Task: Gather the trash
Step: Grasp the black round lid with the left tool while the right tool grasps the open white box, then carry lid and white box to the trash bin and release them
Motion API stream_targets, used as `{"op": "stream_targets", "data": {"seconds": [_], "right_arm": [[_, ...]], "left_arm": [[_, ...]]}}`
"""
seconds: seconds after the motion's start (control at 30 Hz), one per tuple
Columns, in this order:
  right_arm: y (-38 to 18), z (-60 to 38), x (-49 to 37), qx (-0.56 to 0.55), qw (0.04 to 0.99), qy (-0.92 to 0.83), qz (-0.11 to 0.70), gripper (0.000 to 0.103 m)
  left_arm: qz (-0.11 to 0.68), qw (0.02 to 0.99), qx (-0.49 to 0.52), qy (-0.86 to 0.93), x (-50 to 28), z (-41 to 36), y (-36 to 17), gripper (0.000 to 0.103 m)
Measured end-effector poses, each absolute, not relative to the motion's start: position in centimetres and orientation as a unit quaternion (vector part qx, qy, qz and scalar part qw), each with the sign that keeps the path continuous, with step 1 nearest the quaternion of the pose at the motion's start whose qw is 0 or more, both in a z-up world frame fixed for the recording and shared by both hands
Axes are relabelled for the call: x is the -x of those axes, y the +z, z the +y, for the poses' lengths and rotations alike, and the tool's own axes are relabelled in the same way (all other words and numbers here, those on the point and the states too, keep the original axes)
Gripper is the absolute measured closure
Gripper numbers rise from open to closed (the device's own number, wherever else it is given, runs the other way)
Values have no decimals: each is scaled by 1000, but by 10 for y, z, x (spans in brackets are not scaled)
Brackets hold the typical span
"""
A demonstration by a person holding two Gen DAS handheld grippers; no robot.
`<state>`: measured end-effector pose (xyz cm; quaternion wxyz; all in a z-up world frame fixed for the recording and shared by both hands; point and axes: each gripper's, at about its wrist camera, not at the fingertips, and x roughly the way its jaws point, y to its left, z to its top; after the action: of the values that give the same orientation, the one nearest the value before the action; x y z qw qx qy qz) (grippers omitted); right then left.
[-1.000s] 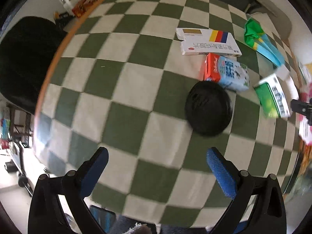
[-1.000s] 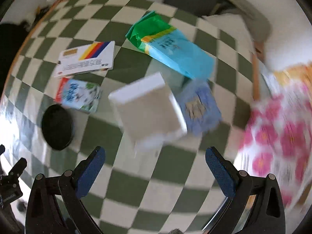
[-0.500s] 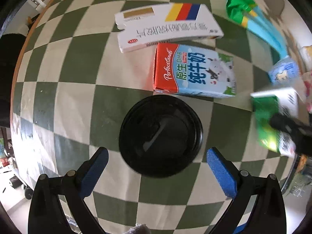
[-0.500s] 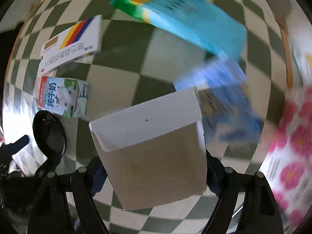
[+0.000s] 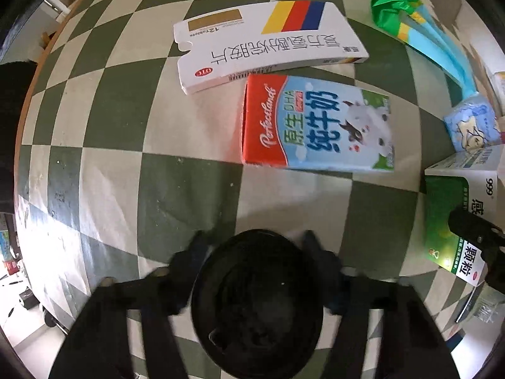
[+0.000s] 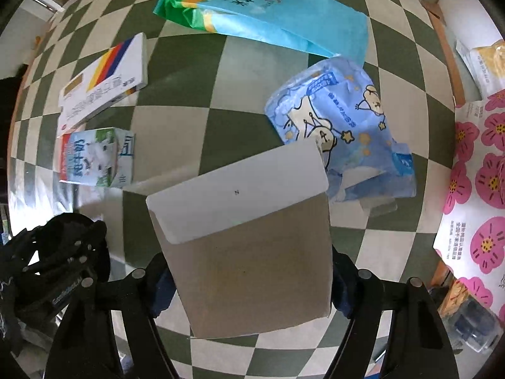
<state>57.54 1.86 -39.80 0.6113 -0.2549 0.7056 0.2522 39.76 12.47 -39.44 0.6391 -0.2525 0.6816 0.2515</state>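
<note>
My left gripper (image 5: pixel 257 246) points straight down, its jaws closing, with the black lid (image 5: pixel 257 306) between my motion-blurred fingers (image 5: pixel 186 265). My right gripper (image 6: pixel 249 271) also points down, its jaws closing on the sides of the grey box (image 6: pixel 252 252) that stands between its blue pads (image 6: pixel 161 290).

A round table is covered by a green and cream checked tablecloth (image 5: pixel 126 101), with a wooden rim (image 5: pixel 47 50) showing at its left edge. At the far right lies white printed material with large pink flowers (image 6: pixel 483 173). Beyond the table edge, the room is blurred clutter.
</note>
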Motion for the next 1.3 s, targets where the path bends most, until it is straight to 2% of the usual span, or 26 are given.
{"op": "stream_targets", "data": {"seconds": [0.1, 0.17, 0.2, 0.3, 0.83, 1.03, 1.3], "right_arm": [[-389, 14, -569, 243, 618, 257, 702, 24], [-380, 12, -558, 232, 622, 260, 701, 24], [-376, 11, -555, 227, 625, 262, 700, 25], [-370, 4, -547, 216, 628, 266, 699, 25], [-338, -31, -509, 188, 668, 267, 668, 26], [-319, -48, -454, 171, 687, 262, 656, 26], [-285, -84, -353, 127, 721, 235, 639, 26]], "left_arm": [[673, 645, 264, 249, -389, 121, -388, 54], [665, 650, 271, 247, -381, 118, -381, 65], [662, 653, 274, 246, -378, 118, -378, 75], [649, 663, 286, 239, -364, 117, -364, 93], [603, 711, 235, 277, -317, 109, -287, 95], [588, 727, 207, 287, -296, 103, -285, 95], [565, 763, 182, 255, -210, 84, -251, 95]]}}
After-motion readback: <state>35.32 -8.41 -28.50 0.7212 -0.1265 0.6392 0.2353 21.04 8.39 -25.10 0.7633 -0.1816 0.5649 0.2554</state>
